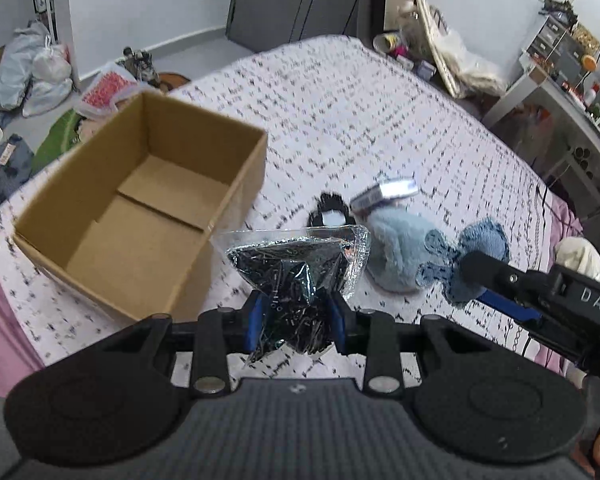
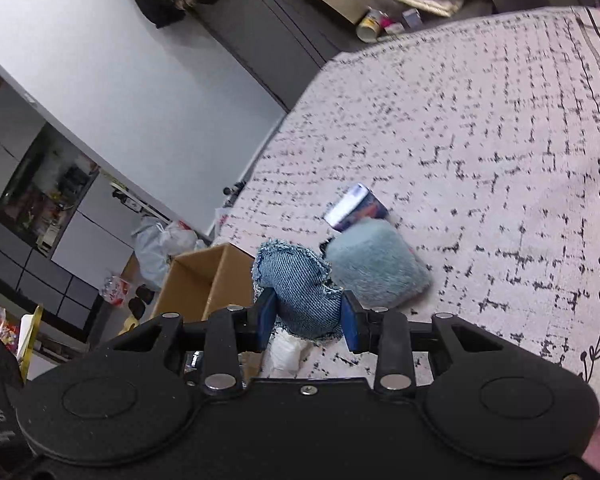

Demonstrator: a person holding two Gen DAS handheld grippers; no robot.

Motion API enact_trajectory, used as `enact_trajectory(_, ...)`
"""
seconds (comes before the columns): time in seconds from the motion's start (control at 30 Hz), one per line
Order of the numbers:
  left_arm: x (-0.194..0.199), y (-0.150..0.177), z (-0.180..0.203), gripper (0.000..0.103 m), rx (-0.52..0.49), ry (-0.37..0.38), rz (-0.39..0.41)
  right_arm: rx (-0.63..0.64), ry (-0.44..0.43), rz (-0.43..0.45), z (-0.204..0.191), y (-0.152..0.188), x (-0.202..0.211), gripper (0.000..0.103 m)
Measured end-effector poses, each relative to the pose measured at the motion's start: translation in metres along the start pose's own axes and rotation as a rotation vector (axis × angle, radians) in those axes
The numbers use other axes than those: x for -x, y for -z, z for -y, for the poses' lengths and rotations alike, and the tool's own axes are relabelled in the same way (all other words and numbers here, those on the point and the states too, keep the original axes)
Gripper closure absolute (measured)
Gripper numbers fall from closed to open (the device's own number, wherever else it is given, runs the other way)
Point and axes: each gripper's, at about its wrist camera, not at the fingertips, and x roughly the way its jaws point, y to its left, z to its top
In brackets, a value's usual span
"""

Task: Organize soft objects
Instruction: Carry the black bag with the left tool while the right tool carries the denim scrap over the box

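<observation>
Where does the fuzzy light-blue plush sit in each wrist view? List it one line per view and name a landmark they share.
Left wrist view: the light-blue plush lies right of centre on the bedspread, between the bagged item in the left tool and the denim piece.
Right wrist view: it is at centre, just behind the denim piece held by the right tool.
Shared landmark: the cardboard box.

Left gripper [image 1: 296, 316] and right gripper [image 2: 309, 320] both have jaws clamped, loaded.
</observation>
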Motion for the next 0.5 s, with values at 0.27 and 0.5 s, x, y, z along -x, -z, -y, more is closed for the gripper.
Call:
enact_trajectory(0.27,0.024,-0.014,-0.018,0.070,-0.008,-0.006,0.073,0.063,-0.021,0.057,-0.017,0.000,0.009,0.069)
enact_trajectory(0.5,0.036,-0.029,-0.038,0.070,-0.003,0.007,0.106,0.113,-0.051,0.125,-0.033,-0.010,0.016,0.069)
